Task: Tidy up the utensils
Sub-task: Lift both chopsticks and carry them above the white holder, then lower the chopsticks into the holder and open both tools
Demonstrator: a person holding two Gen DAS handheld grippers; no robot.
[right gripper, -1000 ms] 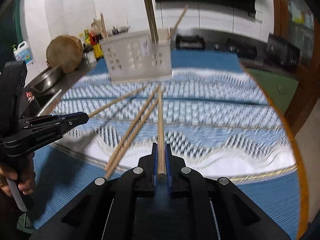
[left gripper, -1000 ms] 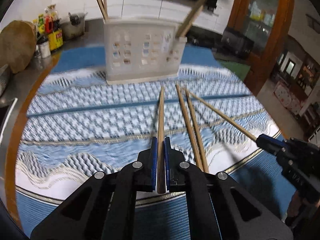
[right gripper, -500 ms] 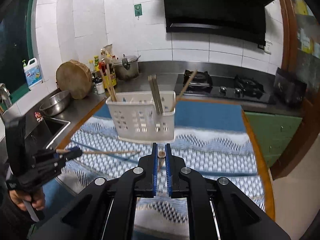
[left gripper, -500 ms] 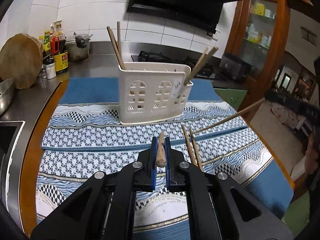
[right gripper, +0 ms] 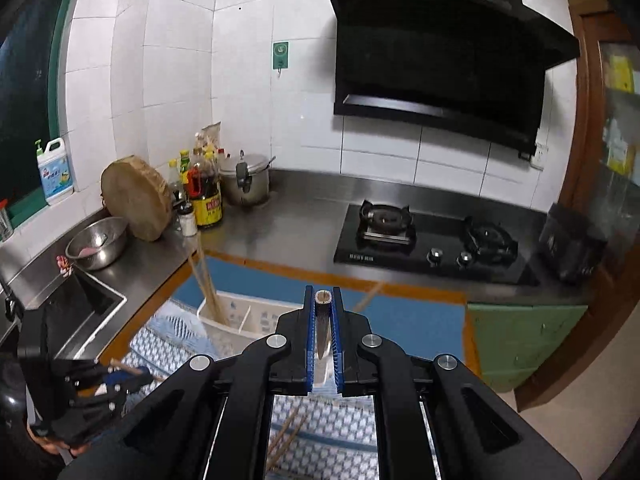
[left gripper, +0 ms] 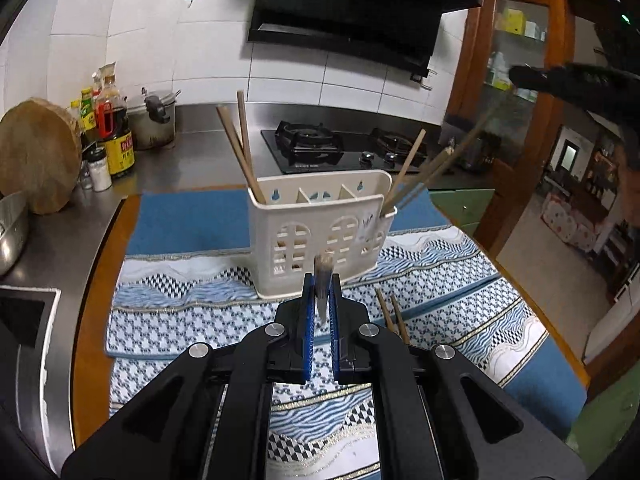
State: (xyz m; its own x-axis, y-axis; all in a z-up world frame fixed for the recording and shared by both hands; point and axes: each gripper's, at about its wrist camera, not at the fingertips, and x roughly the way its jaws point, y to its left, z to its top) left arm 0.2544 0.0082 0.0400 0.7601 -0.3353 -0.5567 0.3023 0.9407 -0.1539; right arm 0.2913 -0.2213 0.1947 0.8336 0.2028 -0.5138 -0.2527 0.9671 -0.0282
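My left gripper (left gripper: 321, 280) is shut on a wooden chopstick (left gripper: 322, 270) that points end-on at the camera, held above the cloth in front of the white utensil caddy (left gripper: 320, 236). The caddy holds two chopsticks (left gripper: 240, 152) at its left end and others (left gripper: 408, 168) at its right. My right gripper (right gripper: 323, 300) is shut on another chopstick (right gripper: 323, 308), raised high above the caddy (right gripper: 248, 318). In the left wrist view the right gripper (left gripper: 520, 78) is up at the right, its chopstick (left gripper: 464, 148) slanting down toward the caddy's right end. Two loose chopsticks (left gripper: 394, 316) lie on the cloth.
A blue patterned cloth (left gripper: 180, 308) covers the wooden table. Behind are a gas hob (right gripper: 424, 240), a pot (right gripper: 244, 186), sauce bottles (right gripper: 206, 196), a round chopping block (right gripper: 136, 198), a steel bowl (right gripper: 98, 242) and a sink (right gripper: 76, 308). A green cabinet (right gripper: 520, 340) stands right.
Both grippers have lifted their chopsticks off the cloth and tipped them upright. The right gripper has risen high and moved over the caddy; the left has moved closer to it.
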